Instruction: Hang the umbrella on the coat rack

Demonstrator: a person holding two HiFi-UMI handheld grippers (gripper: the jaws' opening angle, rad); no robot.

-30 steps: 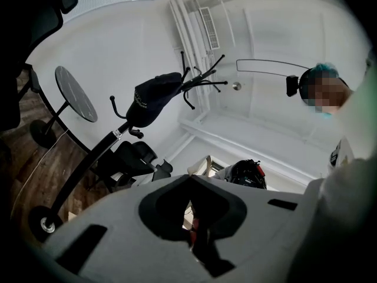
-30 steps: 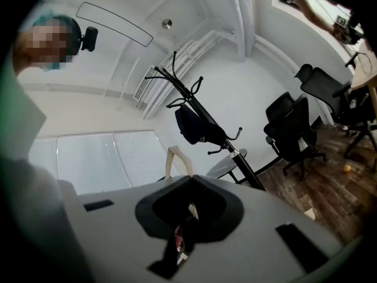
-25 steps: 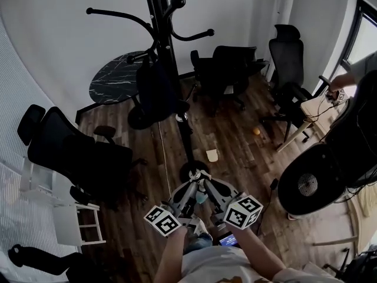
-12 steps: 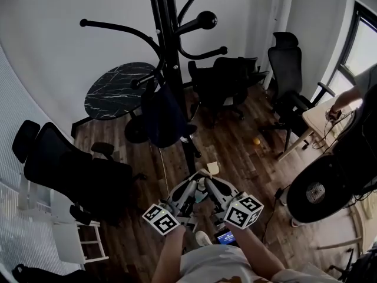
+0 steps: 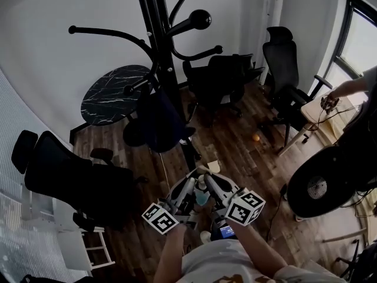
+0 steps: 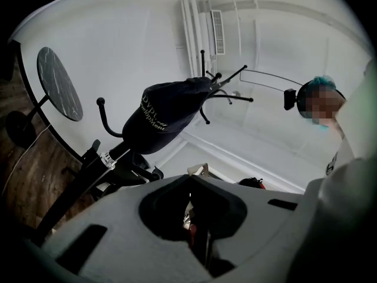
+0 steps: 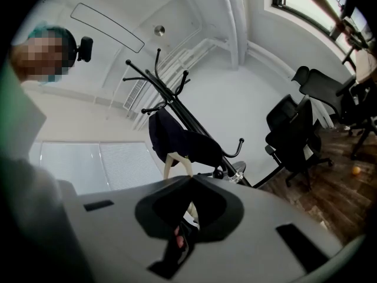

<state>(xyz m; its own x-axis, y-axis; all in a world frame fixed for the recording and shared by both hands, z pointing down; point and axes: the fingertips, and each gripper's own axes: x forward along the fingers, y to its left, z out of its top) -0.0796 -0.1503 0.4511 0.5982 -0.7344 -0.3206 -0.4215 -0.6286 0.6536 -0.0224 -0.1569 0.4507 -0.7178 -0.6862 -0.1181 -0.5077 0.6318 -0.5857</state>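
A navy folded umbrella (image 5: pixel 160 121) hangs from the black coat rack (image 5: pixel 159 40), close against the pole. Its long axis runs down along the pole with a slight tilt, and the fuller end is lowest. Seen from the head camera, the rack stands toward the far edge of the dark wood-plank surface (image 5: pixel 235 152), near a white wall (image 5: pixel 70 10). A round marble-topped table (image 5: pixel 109 93) and black office chairs (image 5: pixel 76 178) ring it, and an orange ball (image 5: pixel 256 138) lies toward the right edge below a window (image 5: pixel 359 46). The left tongs (image 6: pixel 189 181) and right tongs (image 7: pixel 189 180) are both closed, tips meeting, side by side well short of the umbrella. Only the gripper views show a pale loop (image 7: pixel 177 161) just past the tips; whether either pair pinches it cannot be made out. White lettering on the canopy shows in the left gripper view alone, and white blinds (image 7: pixel 100 164) only in the right.
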